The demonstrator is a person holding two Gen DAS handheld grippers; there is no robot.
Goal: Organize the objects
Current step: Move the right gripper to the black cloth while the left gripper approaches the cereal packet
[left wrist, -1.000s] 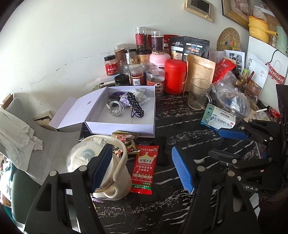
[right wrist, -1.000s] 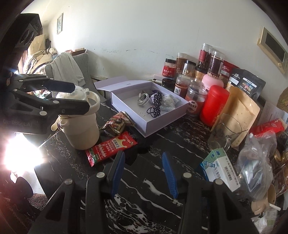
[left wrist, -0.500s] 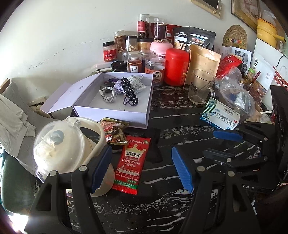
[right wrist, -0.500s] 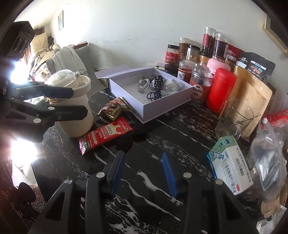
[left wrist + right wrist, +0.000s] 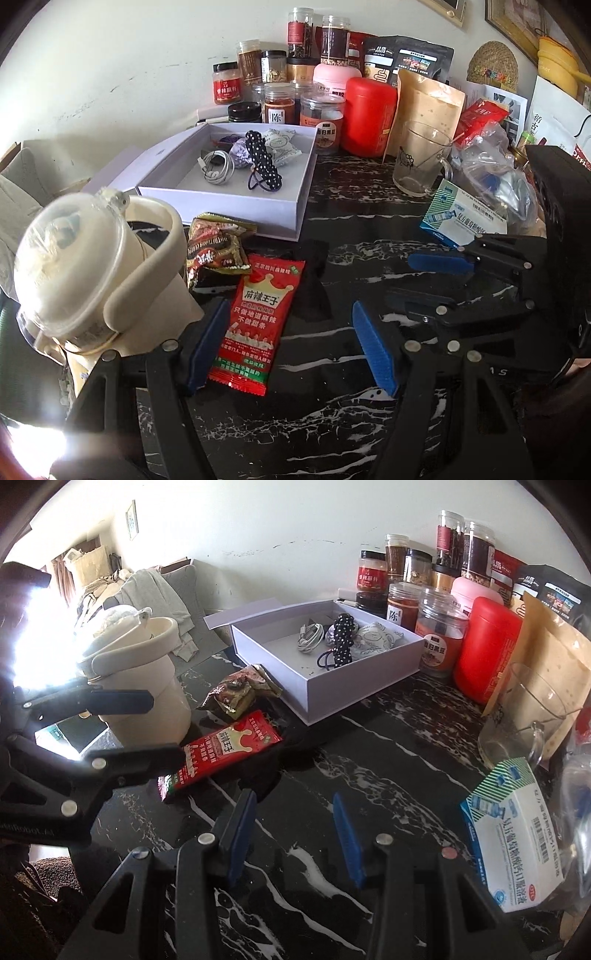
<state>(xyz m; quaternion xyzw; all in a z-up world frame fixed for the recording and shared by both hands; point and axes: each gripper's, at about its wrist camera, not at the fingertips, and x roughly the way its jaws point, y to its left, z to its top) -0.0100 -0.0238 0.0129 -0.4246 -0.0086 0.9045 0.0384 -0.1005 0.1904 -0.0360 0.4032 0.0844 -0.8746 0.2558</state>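
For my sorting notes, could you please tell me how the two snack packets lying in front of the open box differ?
The red snack packet is long, flat and smooth, while the brown snack packet is shorter, crumpled and puffed. The red one lies nearer the cameras; the brown one sits against the white box. Both rest on the black marble table, outside the box.

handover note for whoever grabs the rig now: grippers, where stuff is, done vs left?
Left gripper: open, empty, above the red snack packet.
Right gripper: open, empty, over bare table.
White box: open; holds a cable, hair ties and a sachet.
Still loose: red packet, brown snack packets beside the box, medicine box by the glass mug.
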